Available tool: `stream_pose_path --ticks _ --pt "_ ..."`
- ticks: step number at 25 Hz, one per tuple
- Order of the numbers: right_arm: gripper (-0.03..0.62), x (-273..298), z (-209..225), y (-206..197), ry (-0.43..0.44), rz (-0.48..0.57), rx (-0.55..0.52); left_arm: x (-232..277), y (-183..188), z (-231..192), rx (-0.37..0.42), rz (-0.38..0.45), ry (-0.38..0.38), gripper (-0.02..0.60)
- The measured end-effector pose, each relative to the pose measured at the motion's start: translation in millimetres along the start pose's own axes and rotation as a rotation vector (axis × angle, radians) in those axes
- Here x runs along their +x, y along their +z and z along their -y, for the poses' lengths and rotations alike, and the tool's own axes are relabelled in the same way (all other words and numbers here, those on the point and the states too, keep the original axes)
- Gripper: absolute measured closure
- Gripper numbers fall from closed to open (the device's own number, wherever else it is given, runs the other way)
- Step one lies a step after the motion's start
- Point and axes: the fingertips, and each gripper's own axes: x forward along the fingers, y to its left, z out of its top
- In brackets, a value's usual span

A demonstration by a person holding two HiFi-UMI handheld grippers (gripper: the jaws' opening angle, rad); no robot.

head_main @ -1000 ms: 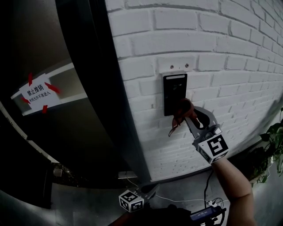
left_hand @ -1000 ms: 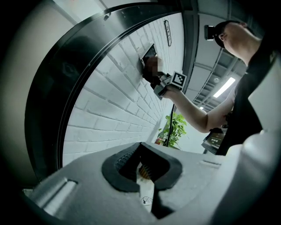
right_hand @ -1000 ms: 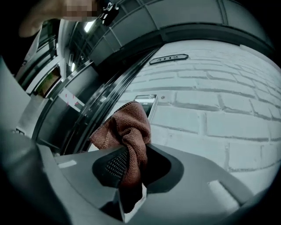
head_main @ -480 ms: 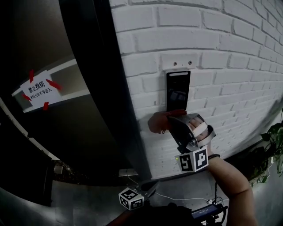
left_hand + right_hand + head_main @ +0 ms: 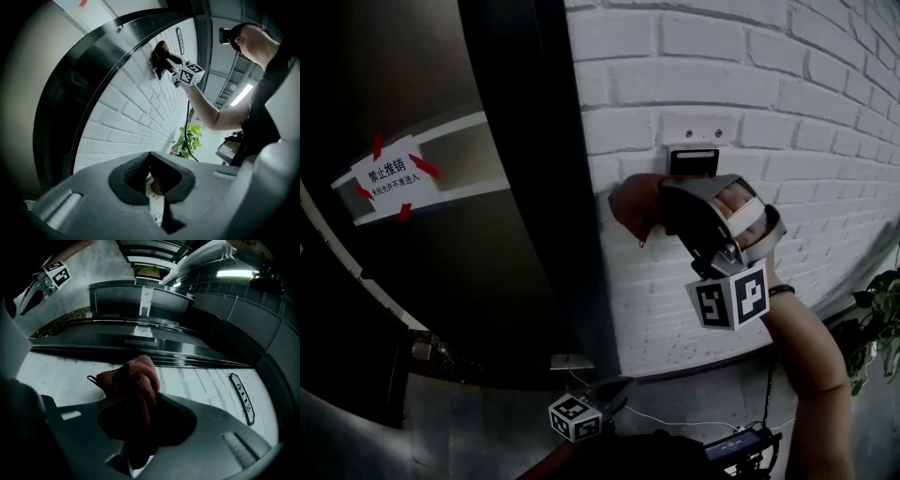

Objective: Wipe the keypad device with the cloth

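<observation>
The black keypad device (image 5: 694, 161) is fixed to the white brick wall (image 5: 787, 112); only its top edge shows, and my right gripper's body covers the rest. My right gripper (image 5: 667, 208) is shut on a bunched reddish-brown cloth (image 5: 634, 204), which presses on the wall at the device's left edge. In the right gripper view the cloth (image 5: 135, 379) bulges out between the jaws against the bricks. My left gripper (image 5: 617, 392) hangs low near the floor, shut and holding nothing. The left gripper view looks up the wall at the right gripper (image 5: 164, 57).
A dark curved metal door frame (image 5: 534, 187) borders the wall on the left, with a taped paper sign (image 5: 389, 178) on the glass beyond. A number plate (image 5: 242, 398) is on the wall. A potted plant (image 5: 883, 291) stands at right; cables (image 5: 675, 424) lie on the floor.
My right gripper has swept the cloth from the device's lower right corner leftward and up, so it is now level with the device's upper half. The left gripper has stayed low.
</observation>
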Motion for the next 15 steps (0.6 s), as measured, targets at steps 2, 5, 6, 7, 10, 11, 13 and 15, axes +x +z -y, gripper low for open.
stream_pose_path --ticks 2,5,6,7,10,11,13,15 --pt "0.503 4 19 -1 -0.002 -0.003 0.002 -2 0 -1 0.000 0.000 0.000 0.578" --pt "0.503 6 48 -5 -0.024 -0.009 0.029 -2 -2 0 0.000 -0.002 -0.006 0.578" --pt "0.503 6 57 -8 -0.040 -0.016 0.043 -2 -3 1 -0.001 -0.003 -0.007 0.577" --pt "0.503 5 67 -13 -0.057 -0.023 0.067 -2 -3 1 -0.001 -0.004 -0.008 0.577" --pt "0.503 -3 84 -33 -0.077 0.002 0.193 -1 -4 1 0.000 -0.006 -0.006 0.578" --pt "0.505 -6 83 -37 -0.069 0.028 0.234 -1 -4 1 0.000 -0.007 -0.006 0.578" --pt "0.508 -13 71 -38 -0.049 0.076 0.261 -2 -5 1 -0.001 -0.013 -0.007 0.578" --pt "0.508 -18 45 -31 -0.011 0.099 0.213 -1 -5 1 -0.001 -0.019 -0.010 0.577"
